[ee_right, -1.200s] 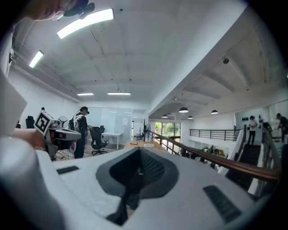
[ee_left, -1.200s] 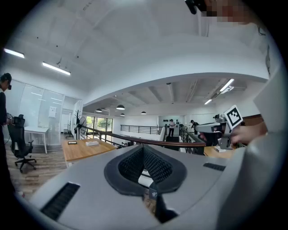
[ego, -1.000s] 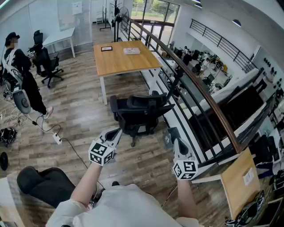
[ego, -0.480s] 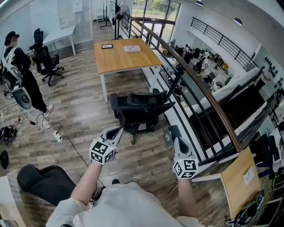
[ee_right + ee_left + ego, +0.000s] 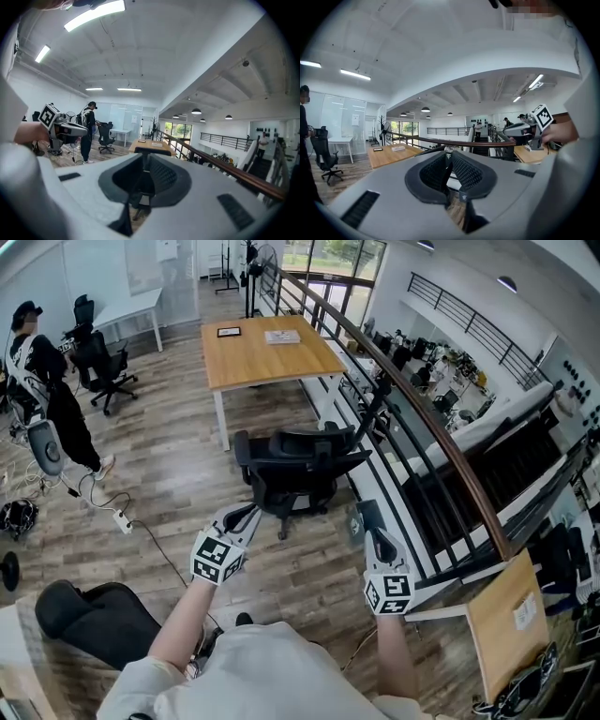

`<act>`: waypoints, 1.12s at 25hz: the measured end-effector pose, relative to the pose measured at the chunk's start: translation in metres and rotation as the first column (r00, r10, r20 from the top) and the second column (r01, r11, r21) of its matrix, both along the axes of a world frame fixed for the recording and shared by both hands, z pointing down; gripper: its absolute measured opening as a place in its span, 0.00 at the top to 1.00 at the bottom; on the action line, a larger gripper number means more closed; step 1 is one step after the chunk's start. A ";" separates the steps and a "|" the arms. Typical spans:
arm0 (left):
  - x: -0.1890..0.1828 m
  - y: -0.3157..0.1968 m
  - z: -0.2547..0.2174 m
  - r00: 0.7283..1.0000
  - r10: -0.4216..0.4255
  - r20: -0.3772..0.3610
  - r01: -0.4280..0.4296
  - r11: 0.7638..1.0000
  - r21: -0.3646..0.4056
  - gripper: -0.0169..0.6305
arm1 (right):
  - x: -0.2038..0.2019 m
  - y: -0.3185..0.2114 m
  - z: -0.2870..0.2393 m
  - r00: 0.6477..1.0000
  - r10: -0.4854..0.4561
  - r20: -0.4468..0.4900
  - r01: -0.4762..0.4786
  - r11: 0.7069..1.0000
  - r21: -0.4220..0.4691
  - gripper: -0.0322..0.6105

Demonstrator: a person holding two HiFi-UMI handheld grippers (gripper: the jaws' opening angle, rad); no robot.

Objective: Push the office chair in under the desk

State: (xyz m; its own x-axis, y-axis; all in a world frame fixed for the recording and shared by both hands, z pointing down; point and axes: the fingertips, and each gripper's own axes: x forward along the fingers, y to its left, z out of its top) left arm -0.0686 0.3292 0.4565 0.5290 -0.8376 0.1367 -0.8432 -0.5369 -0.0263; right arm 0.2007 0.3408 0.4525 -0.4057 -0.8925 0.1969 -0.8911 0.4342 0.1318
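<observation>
1. Office chair [image 5: 298, 479] stands on the wooden floor [image 5: 178, 474] just short of the desk's [image 5: 253, 357] near end. It is not yet tucked under, and the railing [image 5: 412, 418] runs alongside.
2. Left gripper [image 5: 247, 517] and right gripper [image 5: 367, 513] hover on the side of the chair away from the desk, clear of it. Both pairs of jaws have just been opening to a narrow slit, with nothing between them.
3. It looks bulky but should roll easily on its casters. It probably swivels, and the backrest may give.
4. Best contact is both sides of the backrest's top edge, pushed evenly toward the desk so it rolls straight.
</observation>
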 end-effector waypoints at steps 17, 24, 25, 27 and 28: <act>0.034 0.006 0.019 0.991 0.014 0.137 -0.011 1.000 -0.020 0.68 | 0.019 0.000 0.018 0.984 -0.057 -0.170 0.056 0.998 -0.011 0.67; 0.048 0.010 0.029 0.990 -0.017 0.142 0.021 1.000 -0.023 0.68 | 0.041 -0.003 0.030 0.980 -0.069 -0.185 0.064 0.997 -0.032 0.67; 0.049 0.011 0.029 0.990 -0.024 0.139 0.028 0.999 -0.026 0.68 | 0.042 -0.003 0.031 0.980 -0.074 -0.186 0.069 0.997 -0.035 0.67; 0.052 0.013 0.031 0.990 -0.036 0.136 0.041 0.999 -0.031 0.68 | 0.045 -0.004 0.035 0.977 -0.088 -0.194 0.082 0.996 -0.039 0.67; 0.053 0.014 0.032 0.990 -0.041 0.135 0.046 0.998 -0.033 0.68 | 0.046 -0.004 0.036 0.976 -0.094 -0.198 0.088 0.995 -0.039 0.67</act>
